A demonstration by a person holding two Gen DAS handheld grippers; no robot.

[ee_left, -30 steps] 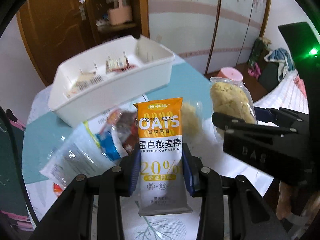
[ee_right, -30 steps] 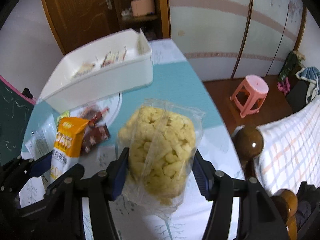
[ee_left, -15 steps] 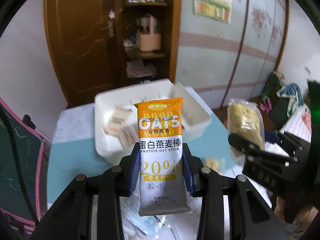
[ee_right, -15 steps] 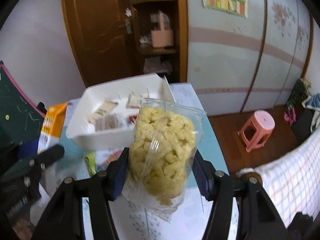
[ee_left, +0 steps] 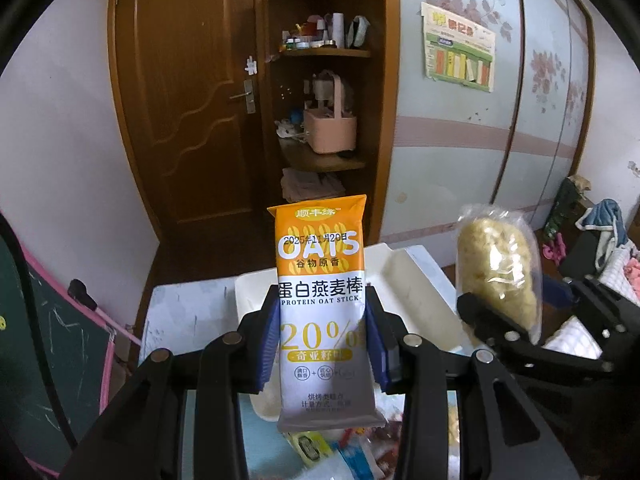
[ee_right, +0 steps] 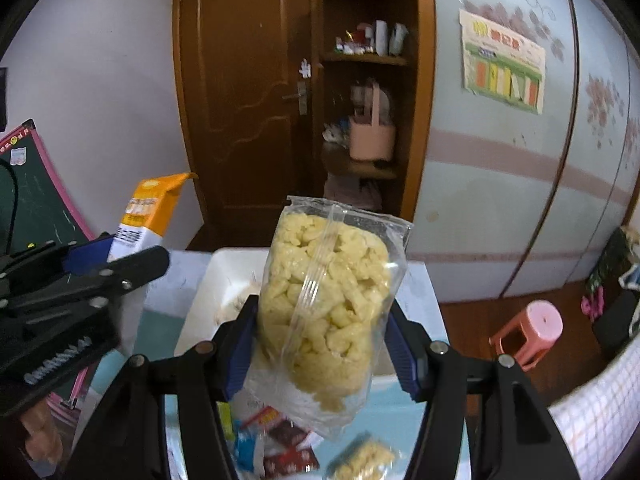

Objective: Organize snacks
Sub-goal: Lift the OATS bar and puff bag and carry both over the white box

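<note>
Two snacks are held aloft: a protein oat stick packet (ee_left: 322, 308), upright, clamped between the left gripper (ee_left: 323, 344) pads, and a clear bag of puffed corn snacks (ee_right: 326, 300) pinched in the right gripper (ee_right: 322, 344). Below them sit a white bin (ee_left: 416, 292) and loose snack packets (ee_right: 288, 440) on the blue table (ee_right: 384, 412).
</note>
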